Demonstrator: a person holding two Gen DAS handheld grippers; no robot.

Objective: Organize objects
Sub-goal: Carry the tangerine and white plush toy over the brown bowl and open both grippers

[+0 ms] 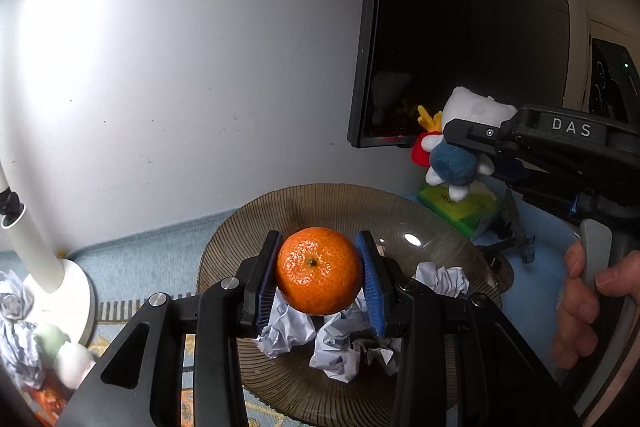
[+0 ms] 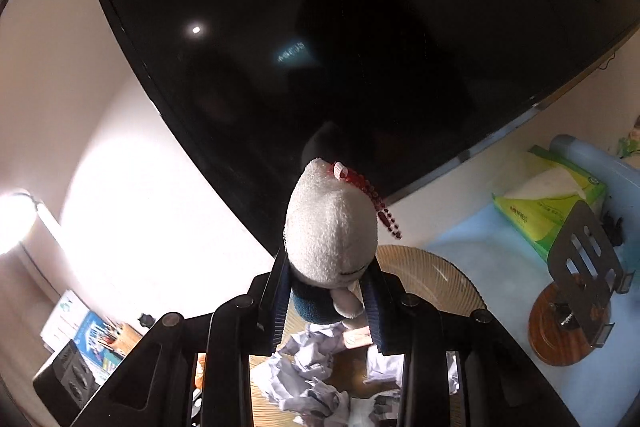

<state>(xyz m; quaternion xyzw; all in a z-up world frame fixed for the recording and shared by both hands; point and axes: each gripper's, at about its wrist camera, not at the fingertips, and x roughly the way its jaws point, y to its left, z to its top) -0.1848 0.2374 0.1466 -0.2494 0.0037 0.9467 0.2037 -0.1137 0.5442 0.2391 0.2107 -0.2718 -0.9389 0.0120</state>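
A round orange tangerine sits clamped in the left tongs, held above the ribbed brown glass plate with its crumpled white paper balls. The right tongs grip a white-headed, blue-bodied plush toy over the plate's far edge, near the green tissue pack on the worktop.

Orange mandarin clamped, plush toy gripped
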